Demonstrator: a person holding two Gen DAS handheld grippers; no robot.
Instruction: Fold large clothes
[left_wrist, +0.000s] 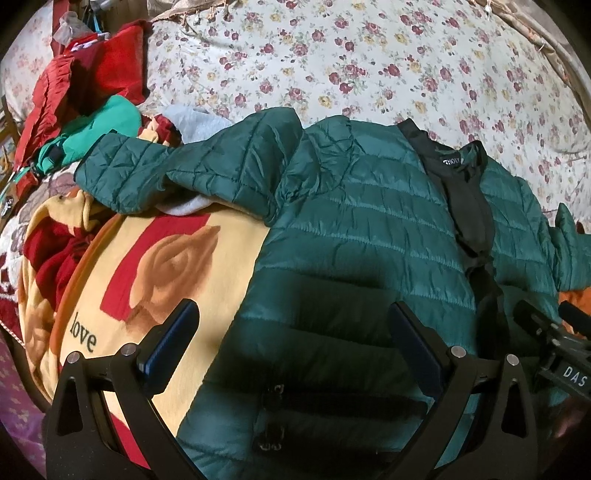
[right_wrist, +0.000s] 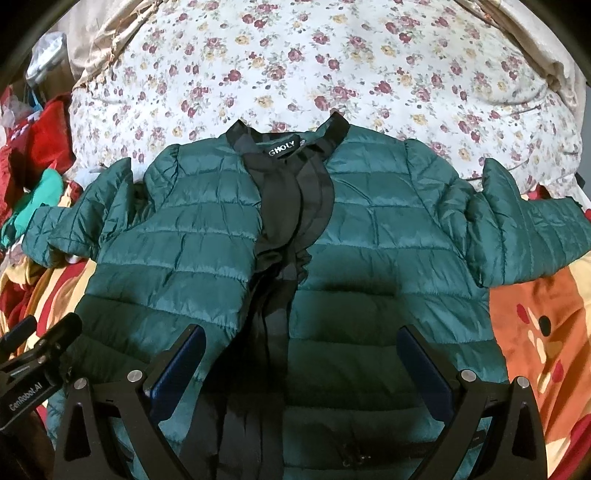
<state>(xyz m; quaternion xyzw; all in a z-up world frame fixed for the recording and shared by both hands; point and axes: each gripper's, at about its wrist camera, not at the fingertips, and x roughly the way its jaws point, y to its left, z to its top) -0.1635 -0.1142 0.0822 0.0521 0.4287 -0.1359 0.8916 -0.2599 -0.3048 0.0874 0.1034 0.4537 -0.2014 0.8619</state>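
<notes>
floral bedsheet (right_wrist: 295, 66) behind; green puffer jacket (right_wrist: 207, 236) lies flat w/ sleeves out, under both my grippers, left gripper (left_wrist: 295, 343) & right gripper (right_wrist: 301, 363) spread wide, empty. hem cut off.

A home bedroom: a white quilt printed with small red and yellow roses (right_wrist: 332, 74) covers the bed, a yellow-and-red plush blanket with the word "love" (left_wrist: 155, 295) lies over it, and a heap of red and green clothes (left_wrist: 85, 110) sits at one side (unsorted).
</notes>
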